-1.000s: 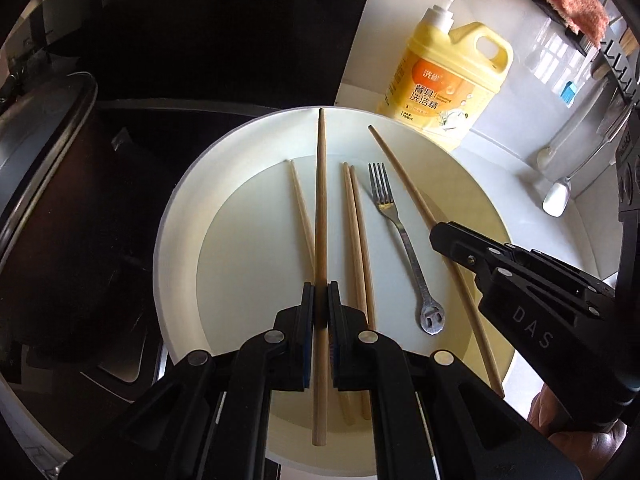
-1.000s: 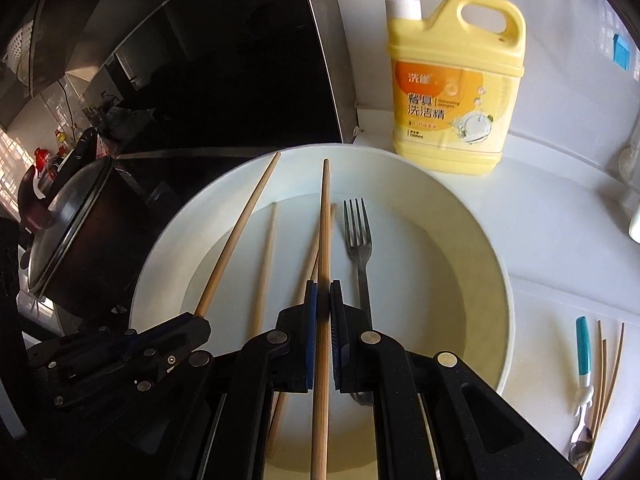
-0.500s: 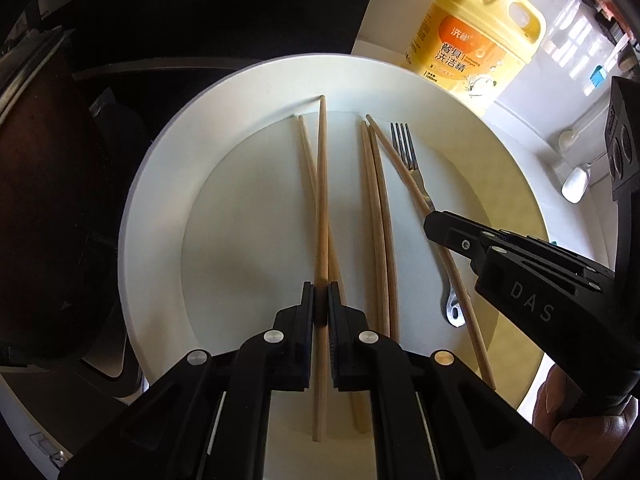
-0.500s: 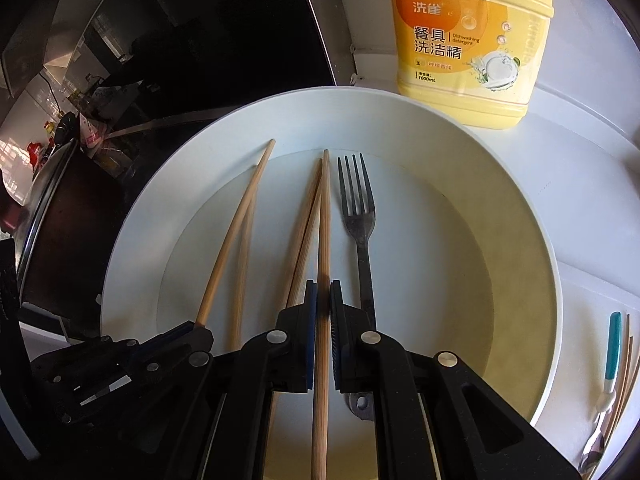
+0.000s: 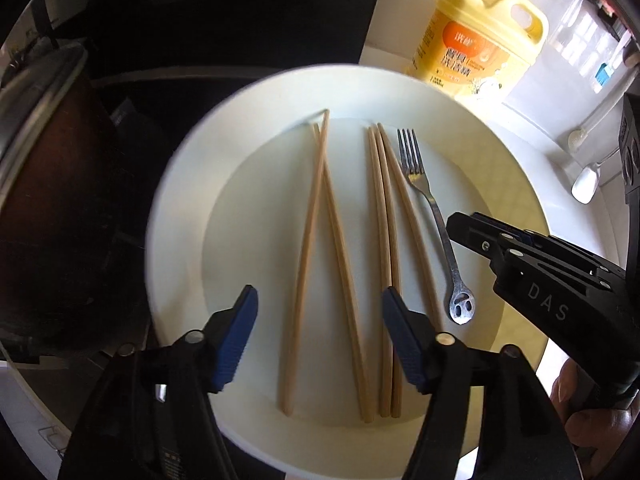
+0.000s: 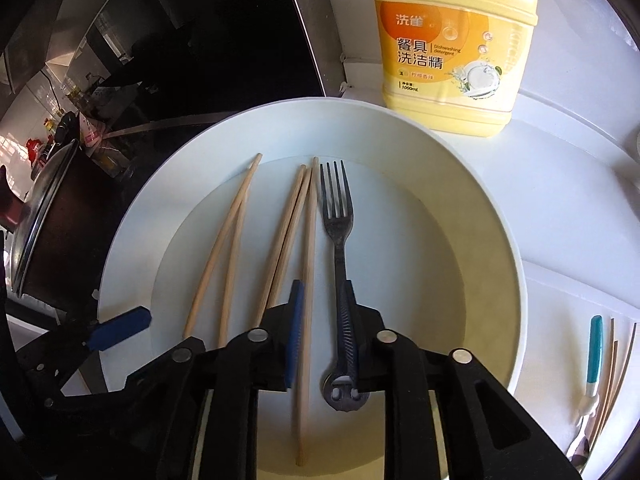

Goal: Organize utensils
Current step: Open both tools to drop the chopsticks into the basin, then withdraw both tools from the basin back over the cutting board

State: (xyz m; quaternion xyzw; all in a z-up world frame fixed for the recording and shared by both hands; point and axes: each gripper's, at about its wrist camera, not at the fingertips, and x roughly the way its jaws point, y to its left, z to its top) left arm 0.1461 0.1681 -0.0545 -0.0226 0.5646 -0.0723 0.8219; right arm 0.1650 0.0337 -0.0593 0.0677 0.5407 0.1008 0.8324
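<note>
A large white plate [image 5: 184, 208] serves as the landmark. On its flat centre five wooden chopsticks [image 5: 380, 240] are laid lengthwise: two crossed near their far tips on the left part, three bunched just right of the middle. A metal fork [image 5: 434, 216] is laid just right of that bunch, tines toward the far rim.

The left gripper [image 5: 320, 344] is held over the near part of the plate with its jaws opening and already set wide; the crossed pair is seen between the blue pads [image 5: 234, 344], but no pad presses on a stick. The right gripper [image 6: 320, 336] is held over the near right part, its jaws opening to a narrow gap; one chopstick [image 6: 307, 280] lies loose in that gap, and the fork handle is partly covered by the right finger.

Beyond the far rim a yellow detergent bottle [image 6: 448, 56] is stood on the white counter [image 6: 560, 200]. Left of the plate a dark lidded pot [image 6: 44, 216] is seen. Right of the plate, on the counter, a teal-handled utensil [image 6: 594, 348] and thin sticks [image 6: 614, 368] are laid well apart from it.
</note>
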